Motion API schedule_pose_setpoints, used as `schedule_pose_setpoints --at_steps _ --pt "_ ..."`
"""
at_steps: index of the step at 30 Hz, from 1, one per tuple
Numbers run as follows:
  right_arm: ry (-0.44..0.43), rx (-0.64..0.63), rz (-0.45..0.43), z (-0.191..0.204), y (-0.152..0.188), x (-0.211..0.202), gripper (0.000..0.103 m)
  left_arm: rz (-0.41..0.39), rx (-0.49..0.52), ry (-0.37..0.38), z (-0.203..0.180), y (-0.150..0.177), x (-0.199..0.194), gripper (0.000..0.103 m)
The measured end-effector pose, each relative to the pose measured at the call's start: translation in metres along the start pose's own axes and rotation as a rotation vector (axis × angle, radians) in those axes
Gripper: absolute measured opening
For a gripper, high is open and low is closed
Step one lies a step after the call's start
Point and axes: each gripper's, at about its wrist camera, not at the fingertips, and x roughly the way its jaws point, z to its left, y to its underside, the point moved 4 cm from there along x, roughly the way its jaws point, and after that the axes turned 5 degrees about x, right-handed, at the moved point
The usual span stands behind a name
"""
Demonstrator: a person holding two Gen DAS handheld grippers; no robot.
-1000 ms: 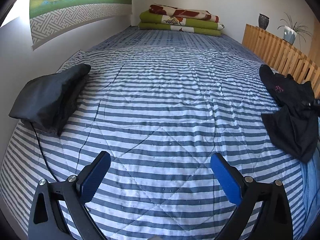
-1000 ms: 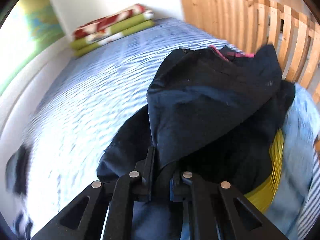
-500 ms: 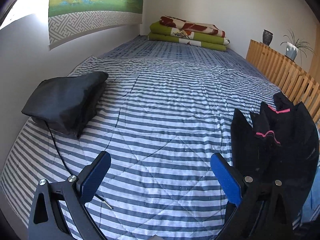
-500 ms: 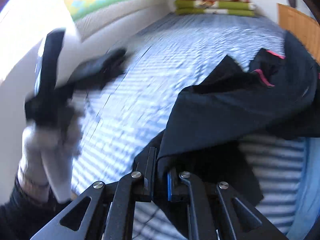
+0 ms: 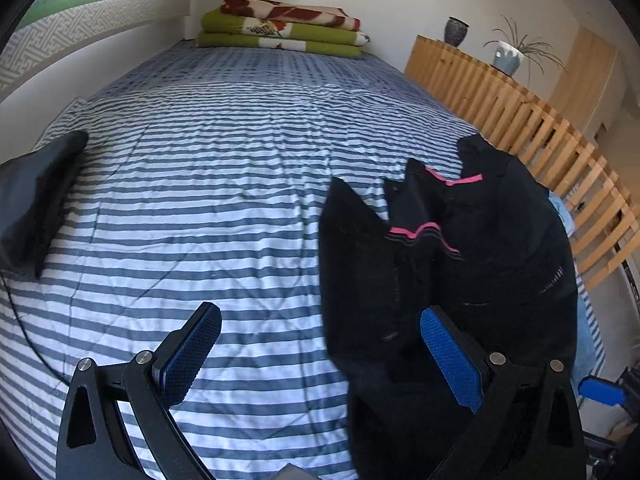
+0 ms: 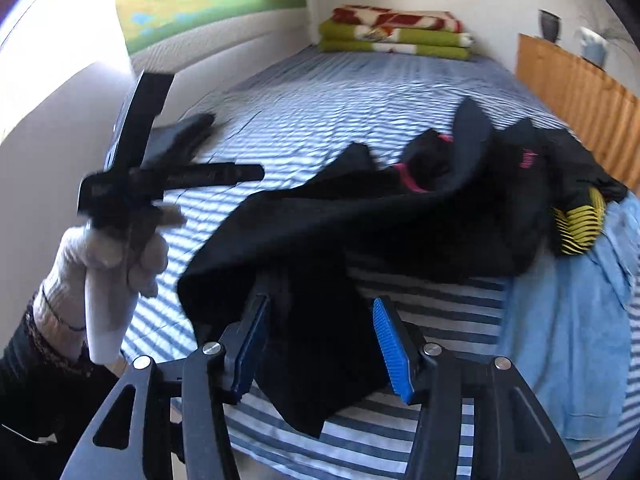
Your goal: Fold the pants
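Note:
The black pants (image 5: 460,264) with pink waistband trim lie crumpled on the right half of the striped bed (image 5: 208,200). My left gripper (image 5: 320,344) is open above the bed's near edge; its right finger (image 5: 452,360) overlaps the pants' left side and nothing sits between the pads. In the right wrist view the pants (image 6: 360,224) spread across the bed, one loose end lying under and between the fingers of my right gripper (image 6: 322,340), which stands open. A gloved hand (image 6: 120,248) holds the blurred left tool at the left.
A dark folded garment (image 5: 36,200) lies at the bed's left edge. Folded blankets (image 5: 280,28) are stacked at the head. A wooden slatted rail (image 5: 520,120) runs along the right side. A light blue garment (image 6: 568,320) and a yellow-striped item (image 6: 576,224) lie beside the pants.
My right gripper, shut on the pants before, has dragged them leftward onto the bed's middle and opened, letting them go. The left gripper stayed open and swung slightly to the right.

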Motion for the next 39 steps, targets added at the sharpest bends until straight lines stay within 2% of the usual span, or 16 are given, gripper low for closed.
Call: schedule_pose_setpoints --at_steps 5,7,9,12,16,19,21,24,26,28,30,32,34,35,36,39 --pt "0.090 0.069 -0.057 -0.044 -0.006 -0.018 0.050 0.079 0.011 0.093 -0.036 0.000 0.038 0.100" --pt "0.085 0.151 -0.083 -0.067 -0.014 -0.024 0.050 0.133 0.033 0.065 -0.040 0.010 0.057 0.076" --pt "0.099 0.224 -0.086 -0.089 -0.025 -0.021 0.050 0.174 0.013 0.099 -0.037 0.019 0.067 0.037" --pt "0.114 0.289 -0.072 -0.107 -0.037 -0.014 0.050 0.138 -0.012 0.130 -0.029 0.023 0.052 0.012" --pt "0.136 0.304 -0.042 -0.122 -0.051 0.000 0.050 0.032 0.018 0.012 -0.003 0.025 0.009 0.000" --pt "0.128 0.284 -0.039 -0.119 -0.065 0.012 0.050 -0.049 -0.039 -0.106 0.036 0.033 -0.030 0.000" --pt "0.137 0.239 -0.040 -0.111 -0.076 0.021 0.050 -0.052 -0.093 -0.137 0.068 0.039 -0.042 0.000" --pt "0.144 0.184 -0.035 -0.103 -0.099 0.039 0.050 -0.006 -0.171 -0.124 0.102 0.048 -0.041 0.000" --pt "0.073 0.231 -0.003 -0.097 -0.114 0.052 0.050 -0.001 -0.215 -0.069 0.104 0.048 -0.039 0.003" --pt "-0.013 0.303 0.048 -0.091 -0.126 0.065 0.055 -0.001 -0.167 -0.016 0.087 0.040 -0.037 0.022" --pt "-0.046 0.358 0.100 -0.086 -0.132 0.084 0.069 -0.025 -0.108 -0.009 0.067 0.032 -0.037 0.050" --pt "-0.007 0.344 0.189 -0.079 -0.129 0.110 0.070 -0.041 -0.071 0.022 0.050 0.027 -0.035 0.055" --pt "0.035 0.307 0.250 -0.069 -0.115 0.127 0.056 -0.038 -0.053 0.055 0.036 0.020 -0.028 0.058" --pt "0.038 0.299 0.268 -0.067 -0.108 0.131 0.025 -0.038 -0.051 0.070 0.030 0.018 -0.026 0.061" --pt "0.025 0.298 0.292 -0.065 -0.096 0.134 0.006 -0.030 -0.048 0.082 0.025 0.016 -0.022 0.064" --pt "-0.001 0.307 0.283 -0.064 -0.060 0.123 0.005 -0.009 -0.061 0.111 0.013 0.009 -0.005 0.064"
